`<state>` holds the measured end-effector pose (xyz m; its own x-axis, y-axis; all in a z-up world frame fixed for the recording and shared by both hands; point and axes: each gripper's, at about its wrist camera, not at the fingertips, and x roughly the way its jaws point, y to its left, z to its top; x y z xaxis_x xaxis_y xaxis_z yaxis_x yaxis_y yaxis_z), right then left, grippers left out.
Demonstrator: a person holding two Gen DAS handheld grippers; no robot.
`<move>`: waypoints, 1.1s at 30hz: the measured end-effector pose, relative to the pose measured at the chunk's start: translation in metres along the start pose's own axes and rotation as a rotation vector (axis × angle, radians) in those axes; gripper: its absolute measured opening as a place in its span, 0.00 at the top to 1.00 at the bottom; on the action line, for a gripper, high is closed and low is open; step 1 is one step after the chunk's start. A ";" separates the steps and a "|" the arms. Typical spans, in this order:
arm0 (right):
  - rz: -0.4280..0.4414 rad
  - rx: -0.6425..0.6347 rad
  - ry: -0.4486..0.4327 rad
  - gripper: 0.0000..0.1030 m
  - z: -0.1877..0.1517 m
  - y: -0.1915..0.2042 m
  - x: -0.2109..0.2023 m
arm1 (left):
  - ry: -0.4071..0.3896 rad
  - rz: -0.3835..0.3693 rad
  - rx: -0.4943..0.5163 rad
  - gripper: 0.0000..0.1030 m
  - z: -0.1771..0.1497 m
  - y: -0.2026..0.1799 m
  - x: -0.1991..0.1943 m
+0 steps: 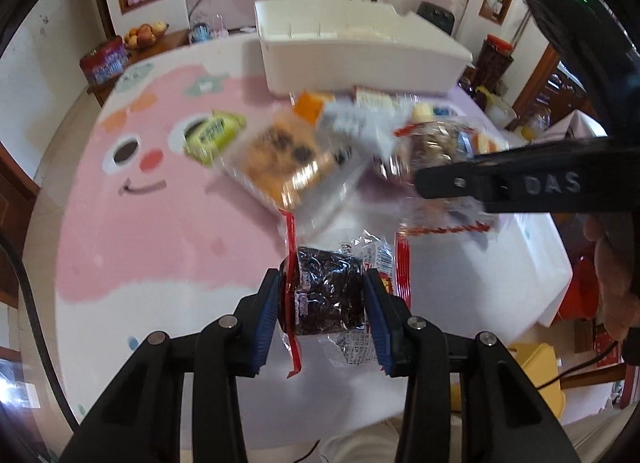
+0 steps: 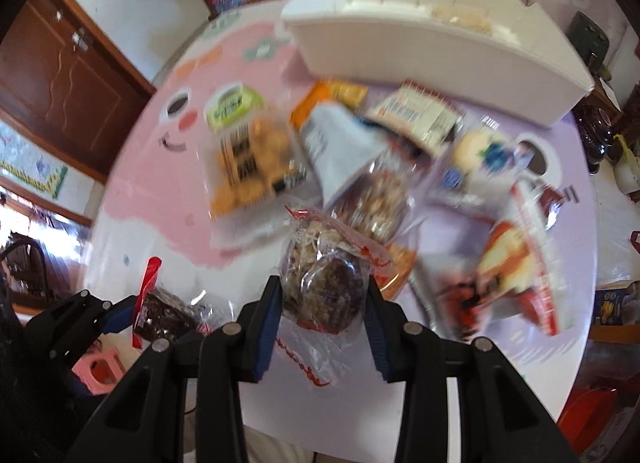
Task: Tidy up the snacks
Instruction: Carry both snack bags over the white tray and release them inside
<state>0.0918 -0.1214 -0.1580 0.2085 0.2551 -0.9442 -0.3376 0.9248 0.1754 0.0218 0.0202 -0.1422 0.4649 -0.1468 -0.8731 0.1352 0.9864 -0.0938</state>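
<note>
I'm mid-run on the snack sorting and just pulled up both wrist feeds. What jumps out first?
Each gripper is clamped on a wrapped cake: the left gripper holds a dark chocolate cake, the right gripper a nut-topped cake, both above the table. Behind them a blurred heap of snack packets covers the pink cartoon-face tablecloth, with a long white bin at the far edge.

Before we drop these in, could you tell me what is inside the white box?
The white box shows divider slots and something pale at its right end; its near wall hides the rest.
</note>
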 end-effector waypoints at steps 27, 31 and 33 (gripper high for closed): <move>-0.125 0.102 -0.289 0.61 0.102 -0.041 -0.109 | -0.194 -0.011 0.005 0.61 0.234 -0.024 -0.038; -0.145 0.112 -0.318 0.61 0.123 -0.046 -0.115 | -0.205 0.004 0.003 0.61 0.257 -0.021 -0.032; -0.159 0.127 -0.339 0.61 0.135 -0.052 -0.118 | -0.204 0.018 0.006 0.61 0.268 -0.019 -0.027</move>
<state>0.2086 -0.1612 -0.0177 0.5473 0.1650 -0.8205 -0.1645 0.9825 0.0878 0.2411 -0.0149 0.0116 0.6346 -0.1416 -0.7598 0.1299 0.9886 -0.0757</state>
